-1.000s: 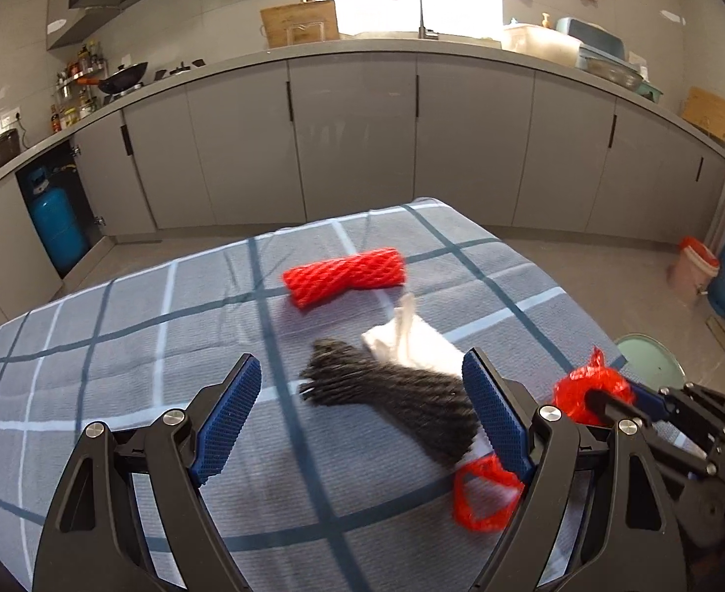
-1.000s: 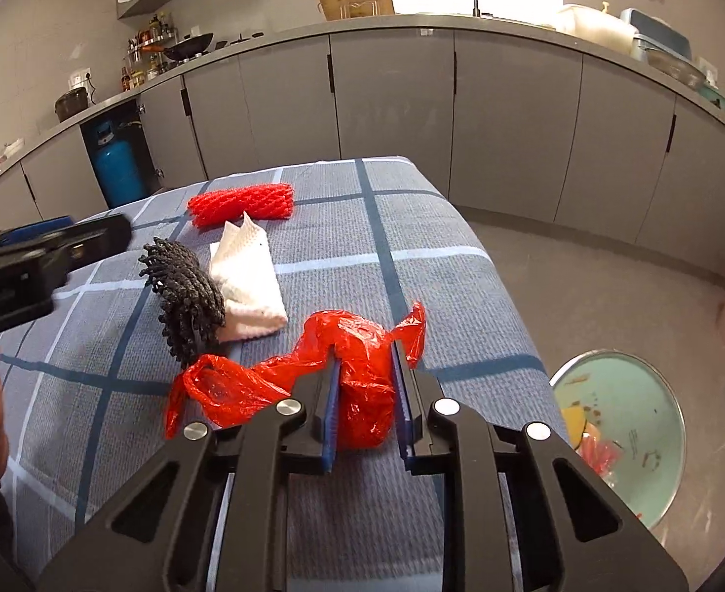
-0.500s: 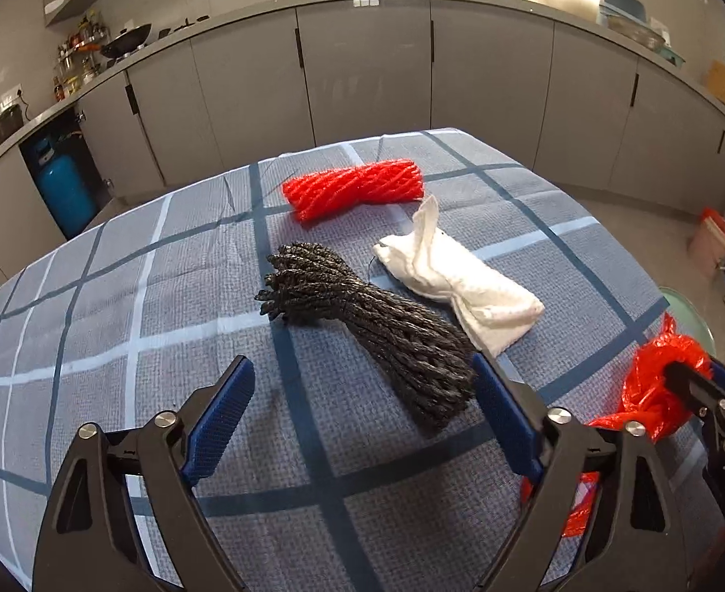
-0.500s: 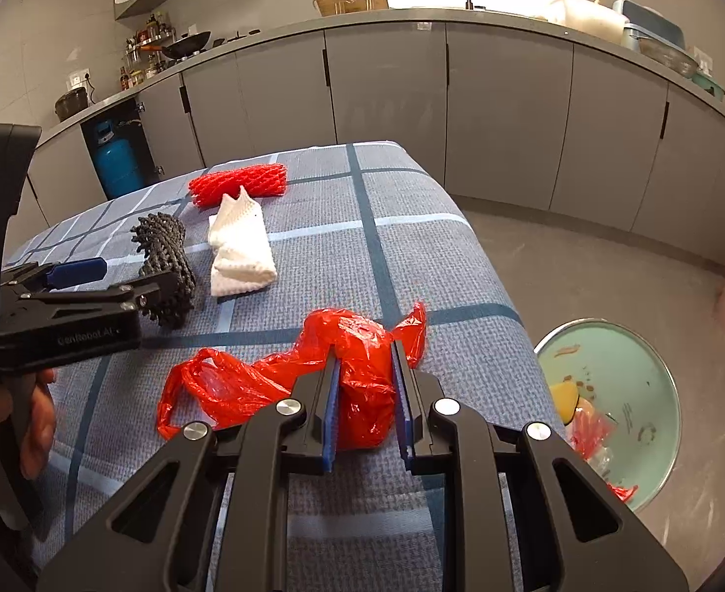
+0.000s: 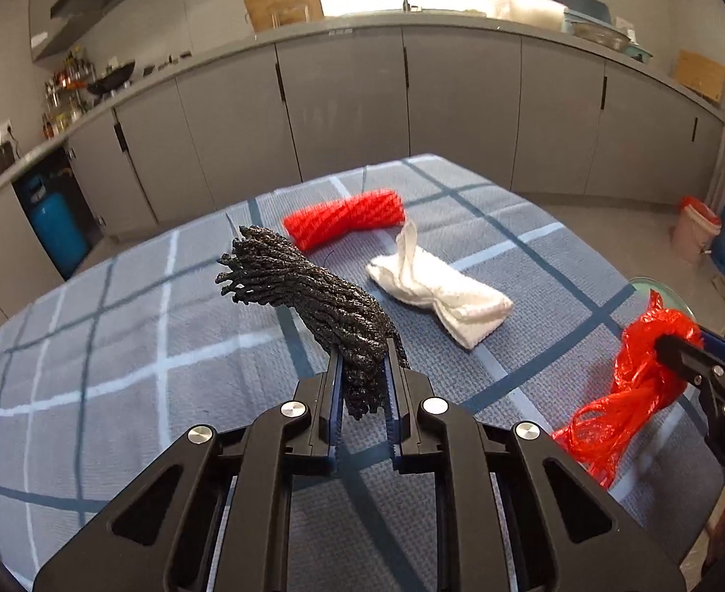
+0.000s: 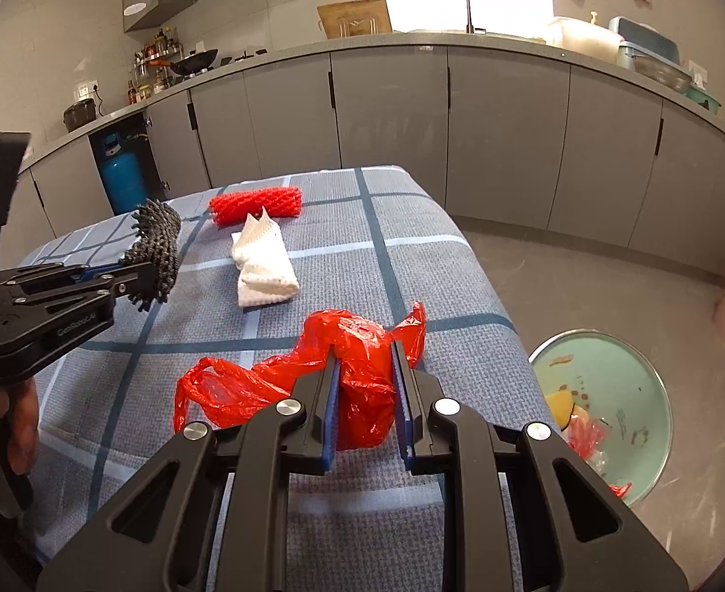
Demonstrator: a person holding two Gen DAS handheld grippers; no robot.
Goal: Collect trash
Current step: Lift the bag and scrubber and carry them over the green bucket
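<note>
Now the left gripper [image 5: 362, 370], its jaws just closed on the black foam net [image 5: 313, 296], and the right gripper [image 6: 364, 375], clenched on the red plastic bag [image 6: 357, 360], are mid-pickup, so I judge the next move is carrying both to the green bin [image 6: 609, 385] on the floor.

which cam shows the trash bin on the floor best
The right wrist view: the green trash bin sits open on the floor beside the table, and scraps inside it are visible. The left wrist view catches only a thin sliver of its rim behind the red plastic bag.
</note>
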